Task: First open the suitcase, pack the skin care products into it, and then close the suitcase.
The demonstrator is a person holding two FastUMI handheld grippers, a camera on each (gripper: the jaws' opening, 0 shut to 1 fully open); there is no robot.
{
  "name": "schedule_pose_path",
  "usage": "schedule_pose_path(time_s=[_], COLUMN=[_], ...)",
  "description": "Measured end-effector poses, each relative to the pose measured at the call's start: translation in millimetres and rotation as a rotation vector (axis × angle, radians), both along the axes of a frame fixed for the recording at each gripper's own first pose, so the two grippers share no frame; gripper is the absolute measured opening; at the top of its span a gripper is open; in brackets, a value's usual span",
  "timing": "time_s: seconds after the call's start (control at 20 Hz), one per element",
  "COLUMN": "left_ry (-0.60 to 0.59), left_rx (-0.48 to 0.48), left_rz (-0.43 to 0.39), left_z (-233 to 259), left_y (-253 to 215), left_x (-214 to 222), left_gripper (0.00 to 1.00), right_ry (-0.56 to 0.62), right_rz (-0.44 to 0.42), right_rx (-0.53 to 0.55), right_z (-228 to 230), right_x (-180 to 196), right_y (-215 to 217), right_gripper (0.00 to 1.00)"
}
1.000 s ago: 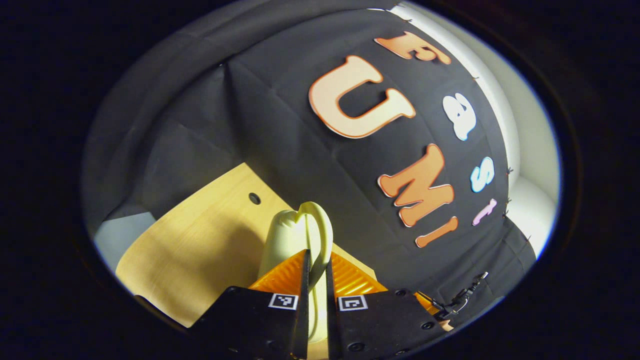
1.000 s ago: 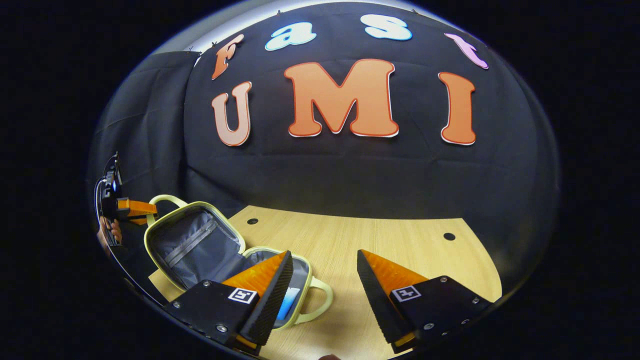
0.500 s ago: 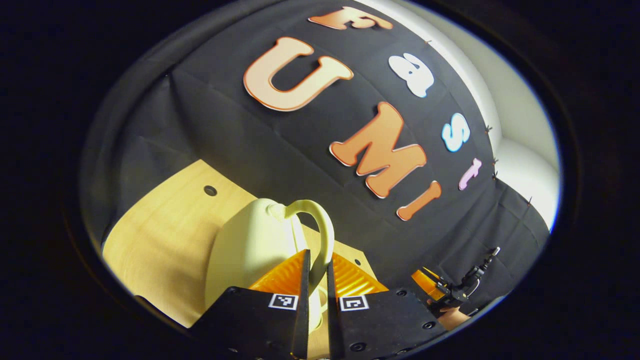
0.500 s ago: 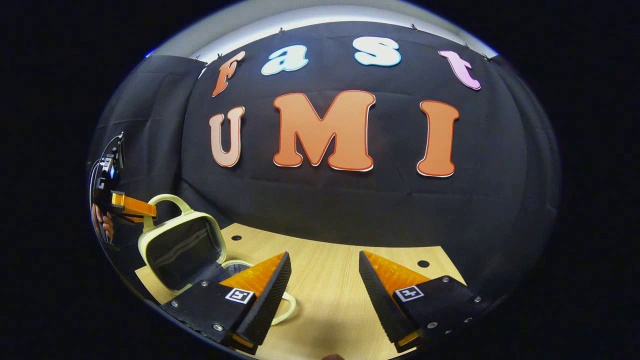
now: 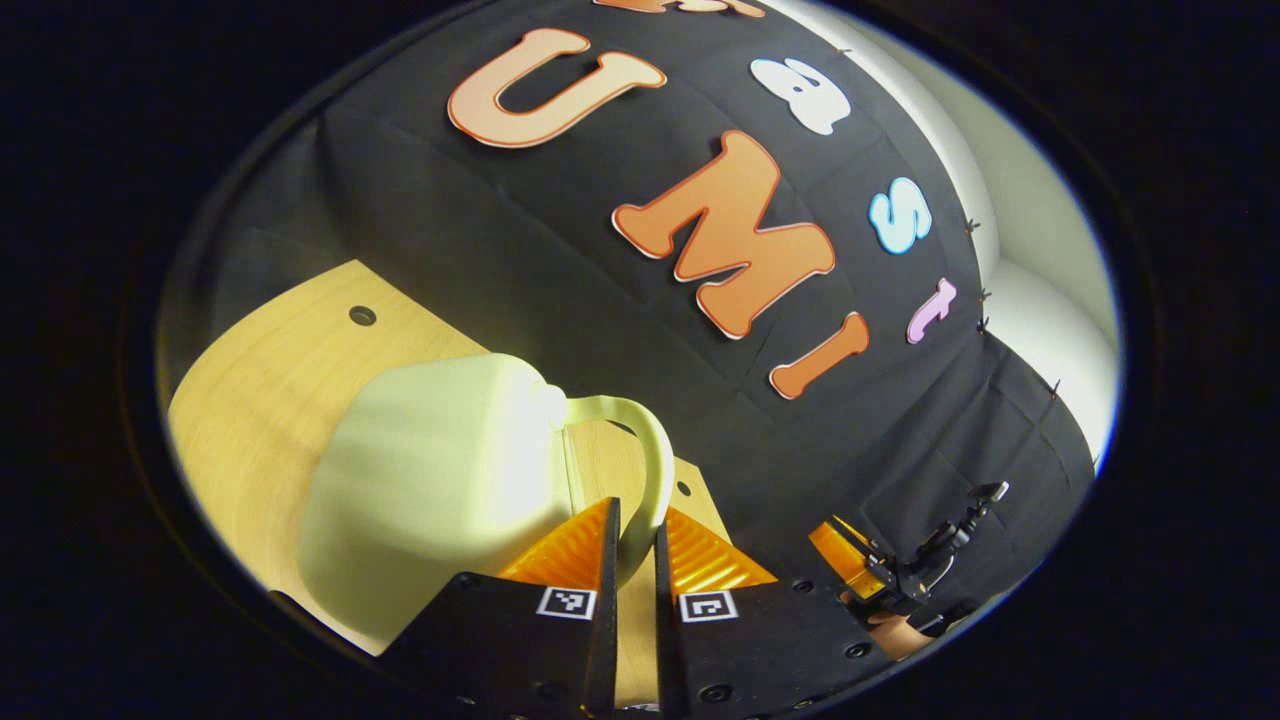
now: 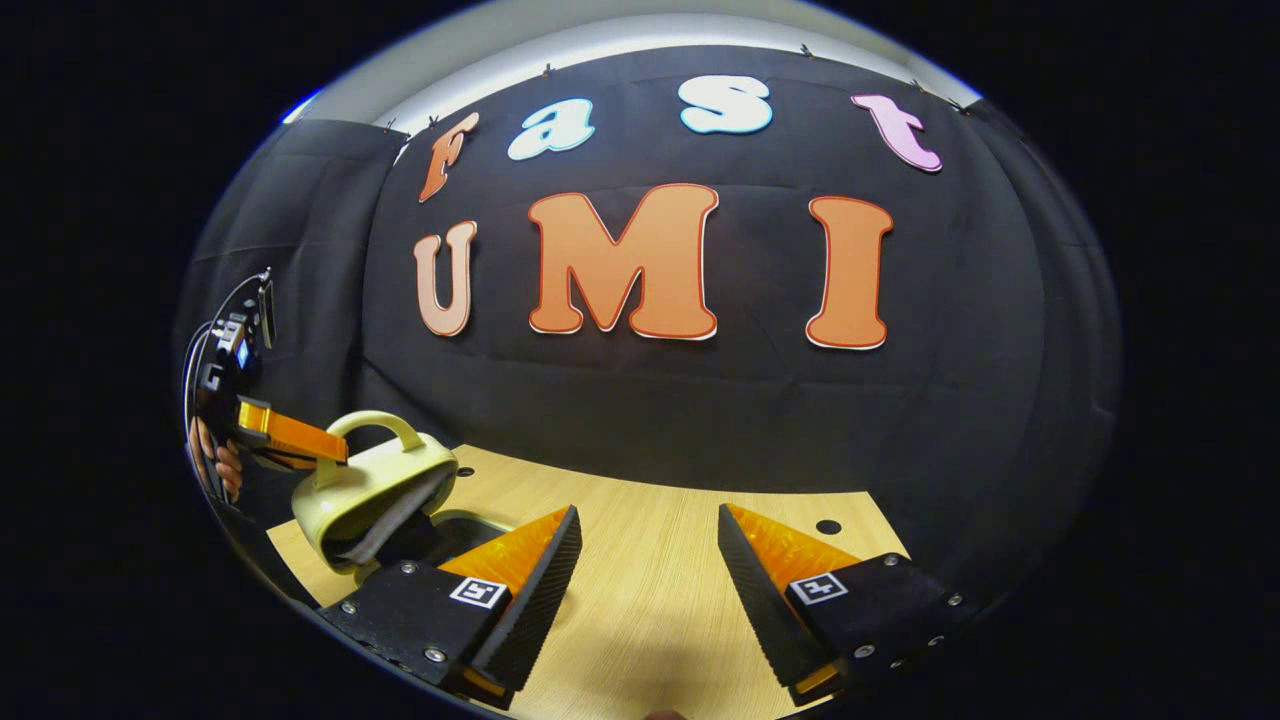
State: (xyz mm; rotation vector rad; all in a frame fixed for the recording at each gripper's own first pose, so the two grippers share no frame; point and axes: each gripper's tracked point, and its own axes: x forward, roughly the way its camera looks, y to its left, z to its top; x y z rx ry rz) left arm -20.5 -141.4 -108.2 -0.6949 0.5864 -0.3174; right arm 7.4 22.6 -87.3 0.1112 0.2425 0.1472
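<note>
One suitcase (image 6: 375, 495), pale green, is being folded shut on the desk (image 6: 650, 560): its lid handle (image 5: 645, 470) is being pinched by the left gripper (image 5: 632, 535), jaws clenched on it for leverage. The right gripper (image 6: 648, 560) is being held beside, jaws released, clear of the lid's path.

smooth matt suitcase (image 5: 430, 470), wood-grain table (image 6: 660, 590)

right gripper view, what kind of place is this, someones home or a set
Likely a staged recording booth, not a home. A black cloth wall hangs behind a bare wooden table with drilled holes, and a hand-held left gripper pinches the handle of a pale yellow suitcase.
</note>
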Motion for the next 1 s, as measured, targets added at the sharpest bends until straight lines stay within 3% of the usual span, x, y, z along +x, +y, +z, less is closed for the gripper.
schedule_pose_path(time_s=[0.55,0.65,0.75,0.95,1.0], left_ry=[0.162,0.208,0.263,0.300,0.278], left_rx=[0.292,0.308,0.249,0.284,0.296], left_rz=[-0.168,-0.206,-0.234,-0.239,-0.246], left_z=[-90.3,-109.4,-127.2,-149.4,-144.8], left_y=[-110.0,-127.6,-150.1,-161.4,-165.5], left_x=[-6.0,-12.8,-19.6,-30.1,-30.0], left_gripper=[0.17,0.29,0.37,0.40,0.51], right_ry=[0.019,0.025,0.032,0.033,0.030], right_rz=[0.034,0.030,0.019,-0.011,-0.020], right_rx=[0.002,0.005,0.005,0.009,0.008], right_z=[-19.4,-22.6,-26.4,-25.9,-25.2], right_x=[-15.3,-16.5,-18.2,-19.7,-20.4], right_y=[-19.5,-23.2,-29.0,-43.9,-46.9], right_gripper=[0.87,0.87,0.88,0.88,0.88])
